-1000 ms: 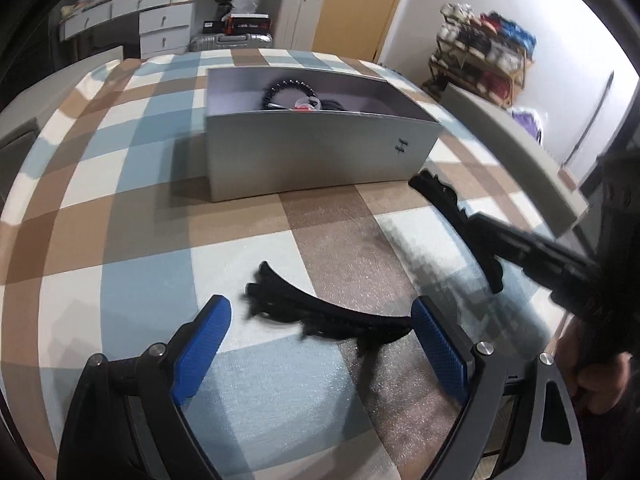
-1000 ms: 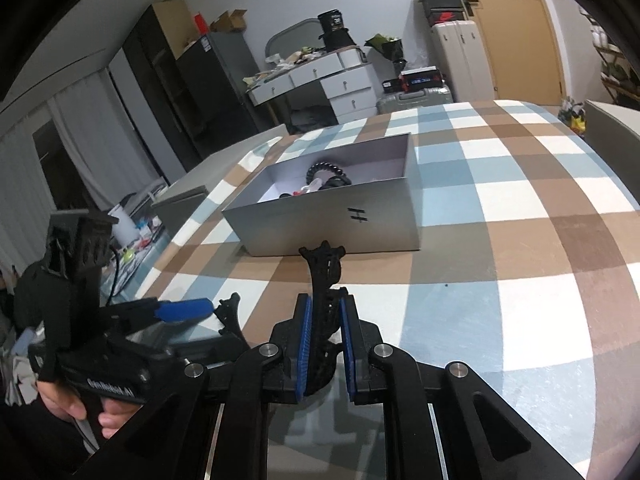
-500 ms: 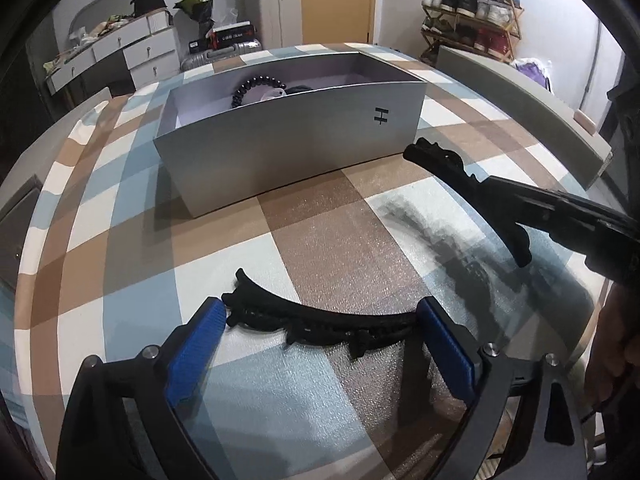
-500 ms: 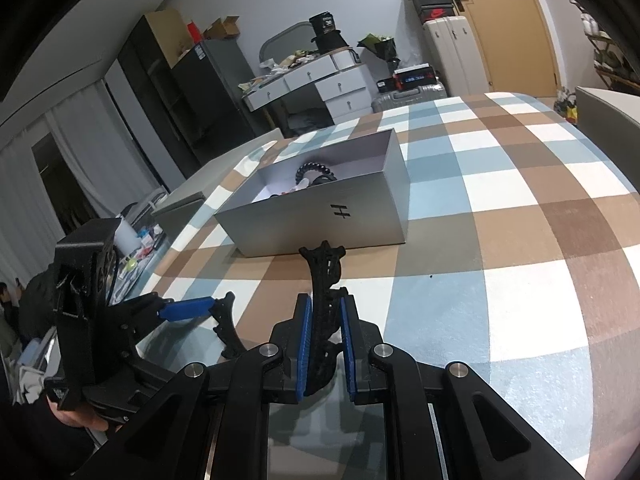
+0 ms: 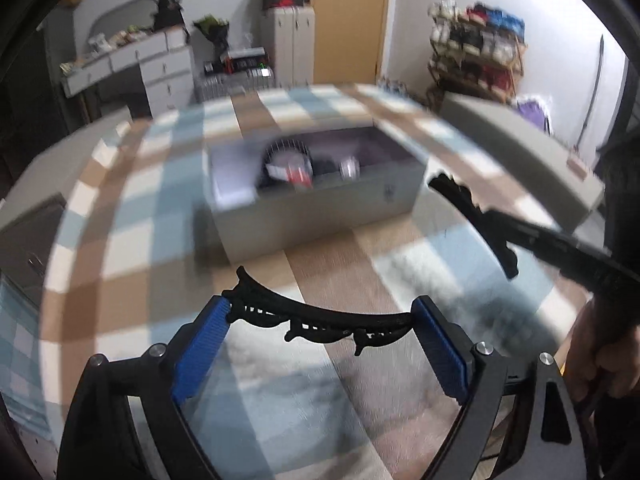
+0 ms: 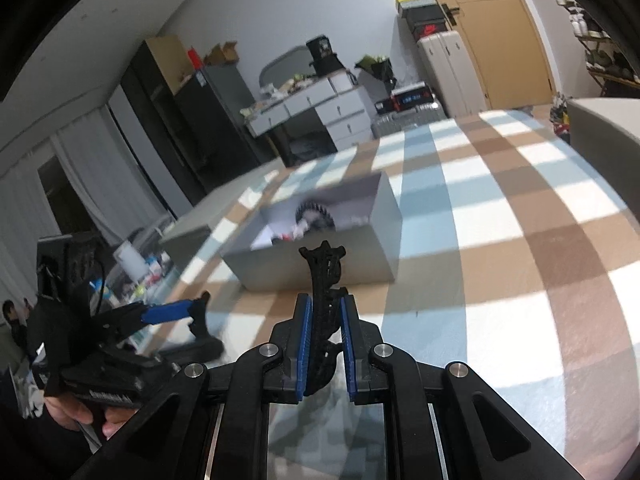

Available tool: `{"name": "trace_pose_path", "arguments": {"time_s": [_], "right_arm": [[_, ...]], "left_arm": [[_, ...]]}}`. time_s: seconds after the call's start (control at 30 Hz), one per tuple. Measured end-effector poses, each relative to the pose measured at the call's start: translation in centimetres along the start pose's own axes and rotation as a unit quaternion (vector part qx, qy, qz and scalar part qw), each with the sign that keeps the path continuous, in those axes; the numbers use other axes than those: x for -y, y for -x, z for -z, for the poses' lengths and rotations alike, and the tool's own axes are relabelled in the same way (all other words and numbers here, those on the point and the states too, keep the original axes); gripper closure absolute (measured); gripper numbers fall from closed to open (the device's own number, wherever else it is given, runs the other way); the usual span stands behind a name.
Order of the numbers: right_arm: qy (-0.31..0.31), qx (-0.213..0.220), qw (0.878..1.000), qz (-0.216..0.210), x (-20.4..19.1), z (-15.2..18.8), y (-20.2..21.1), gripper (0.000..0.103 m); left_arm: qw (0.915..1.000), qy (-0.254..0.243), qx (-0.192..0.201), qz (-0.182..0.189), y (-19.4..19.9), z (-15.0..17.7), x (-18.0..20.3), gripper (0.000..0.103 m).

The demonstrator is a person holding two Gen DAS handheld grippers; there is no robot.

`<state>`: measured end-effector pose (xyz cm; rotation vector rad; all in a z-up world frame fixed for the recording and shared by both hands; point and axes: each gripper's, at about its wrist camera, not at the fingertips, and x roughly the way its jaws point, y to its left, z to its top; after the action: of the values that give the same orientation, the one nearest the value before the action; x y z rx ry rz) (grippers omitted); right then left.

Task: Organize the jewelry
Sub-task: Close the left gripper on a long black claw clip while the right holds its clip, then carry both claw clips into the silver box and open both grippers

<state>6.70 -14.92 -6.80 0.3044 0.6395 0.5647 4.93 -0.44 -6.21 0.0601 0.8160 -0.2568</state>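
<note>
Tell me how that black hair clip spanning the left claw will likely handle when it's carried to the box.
The hair clip probably stays stiff: it keeps its arc while spanning the left claw end to end. It looks thin and openwork, so likely light. Held only by its tips, it could pop free or pivot if squeezed unevenly.

The right tool point(image 6: 325, 338) pinches a black hair clip point(image 6: 326, 292) between its blue pads point(image 6: 303, 344), the clip's tip rising toward the grey box point(image 6: 320, 260); the box sits open on the checked desk point(image 6: 500, 264), beads and small bits blurred inside; off to the side, the left tool point(image 6: 192, 320) holds another black clip point(image 6: 202, 328) above the cloth.
</note>
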Motion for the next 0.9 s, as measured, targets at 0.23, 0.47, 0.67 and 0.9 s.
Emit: {"name": "trace_pose_path", "arguments": {"time_s": [0.23, 0.47, 0.67, 0.9], "right_arm": [[0.03, 0.037, 0.999, -0.007, -0.7, -3.3, 0.8, 0.089], [0.068, 0.033, 0.997, -0.022, -1.6, -7.1, -1.5, 0.089], [0.083, 0.034, 0.995, -0.046, -1.4, -9.1, -3.4, 0.089], [0.076, 0.007, 0.995, -0.059, -0.5, -10.1, -6.7, 0.089]], "left_arm": [[0.9982, 0.007, 0.057, -0.015, 1.1, -4.0, -1.5, 0.014], [0.9956, 0.028, 0.09, 0.008, -0.4, -6.3, -2.8, 0.014], [0.9947, 0.037, 0.091, 0.032, -1.6, -7.2, -3.0, 0.014], [0.9938, 0.048, 0.085, 0.052, -3.3, -8.0, -3.6, 0.014]]}}
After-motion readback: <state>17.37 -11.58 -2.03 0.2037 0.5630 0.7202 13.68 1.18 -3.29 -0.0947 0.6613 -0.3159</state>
